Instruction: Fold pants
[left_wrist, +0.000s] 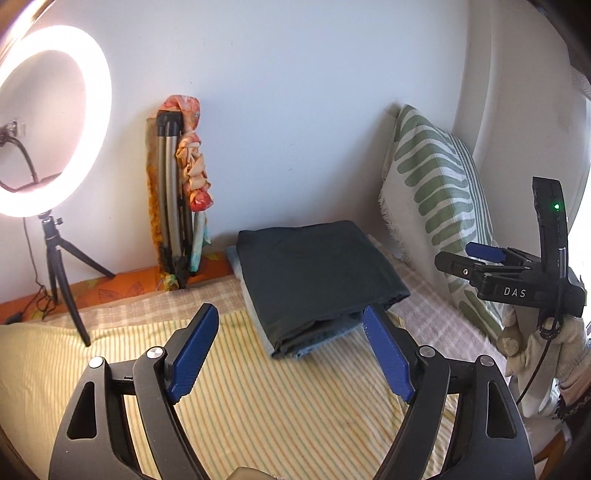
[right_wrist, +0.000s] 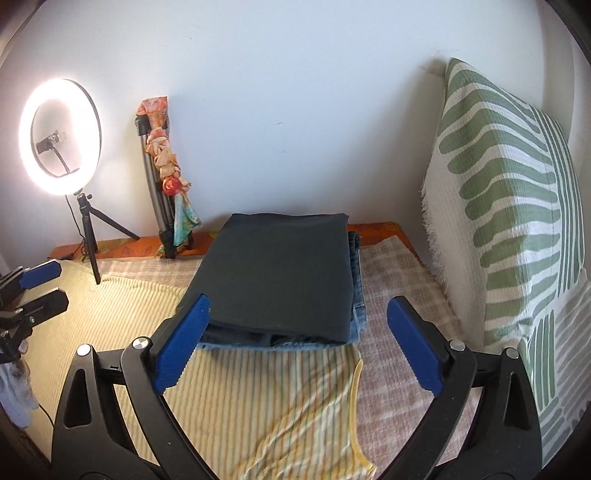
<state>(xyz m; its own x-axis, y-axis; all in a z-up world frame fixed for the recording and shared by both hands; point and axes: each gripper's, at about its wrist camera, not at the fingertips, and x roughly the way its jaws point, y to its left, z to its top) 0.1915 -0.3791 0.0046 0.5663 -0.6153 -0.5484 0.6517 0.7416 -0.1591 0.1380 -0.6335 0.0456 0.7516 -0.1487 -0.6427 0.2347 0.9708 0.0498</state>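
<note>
Your left hand-held gripper (left_wrist: 291, 325) has its blue pads spread wide apart with nothing between them. The folded dark pants (left_wrist: 317, 273) lie just ahead of it and slightly to its right, flat on the bed (left_wrist: 110, 369), and the near corner of the bundle sits close in front of the right-hand pad without touching it. Under the dark pants you can see the edge of lighter blue denim (left_wrist: 332, 332), so the pants rest on top of another folded garment.

Your right hand-held gripper (right_wrist: 299, 321) is spread open too and holds nothing. From its own camera the pants (right_wrist: 280, 273) are straight ahead, their near edge lying between the two pads, closer to the left-hand one; whether that pad brushes the cloth you cannot tell from here. The denim (right_wrist: 358, 295) pokes out along the side of the stack nearer the right-hand pad.

Beneath both tools is a yellow striped sheet (right_wrist: 258, 398) over a pale checked cover (right_wrist: 399, 280). Far ahead and to the left of both grippers stands a lit ring light (right_wrist: 59, 136) on a small tripod, with a folded stand wrapped in patterned cloth (right_wrist: 162, 173) leaning on the wall beside it. To the right of the right hand-held gripper a green-and-white striped cushion (right_wrist: 506, 206) stands upright against the wall.

In the left camera your right tool (left_wrist: 509, 273) shows off to the right, held by a gloved hand (left_wrist: 535, 343).
</note>
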